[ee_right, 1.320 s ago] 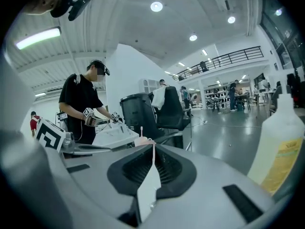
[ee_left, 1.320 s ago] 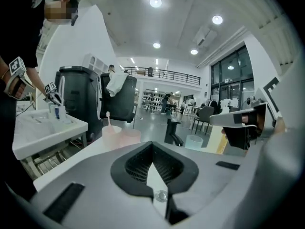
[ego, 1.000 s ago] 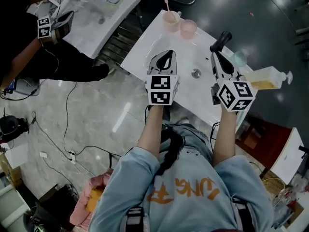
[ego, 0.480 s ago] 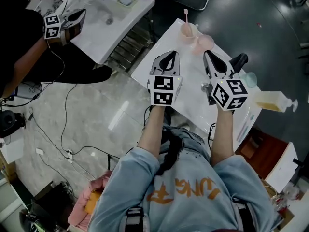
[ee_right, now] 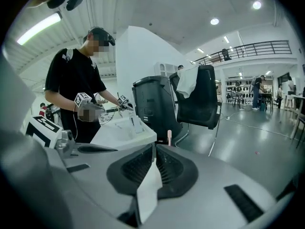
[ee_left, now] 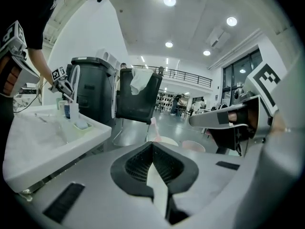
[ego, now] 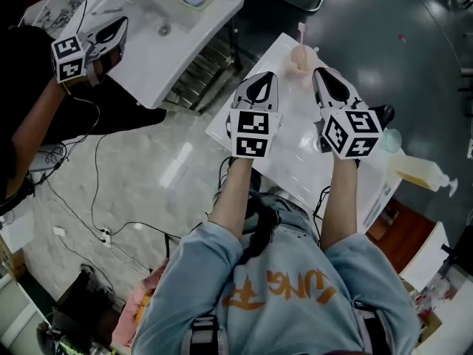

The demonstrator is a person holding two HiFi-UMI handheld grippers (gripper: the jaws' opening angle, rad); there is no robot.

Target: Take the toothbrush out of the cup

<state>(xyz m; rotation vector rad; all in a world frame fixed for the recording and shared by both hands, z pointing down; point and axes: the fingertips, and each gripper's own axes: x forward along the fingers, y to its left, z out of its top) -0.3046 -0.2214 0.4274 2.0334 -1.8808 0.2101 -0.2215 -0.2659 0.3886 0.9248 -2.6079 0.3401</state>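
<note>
Your right gripper (ego: pixel 322 76) has neared the cup (ego: pixel 298 61). Its jaws, like the left gripper's (ego: pixel 263 78), are closed and empty, and the toothbrush (ego: pixel 301 29) is not yet out.

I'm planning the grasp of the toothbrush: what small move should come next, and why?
Probably open the right gripper and ease it forward: its jaws are shut on nothing, and the toothbrush stands upright in the pink cup just ahead of them.
</note>
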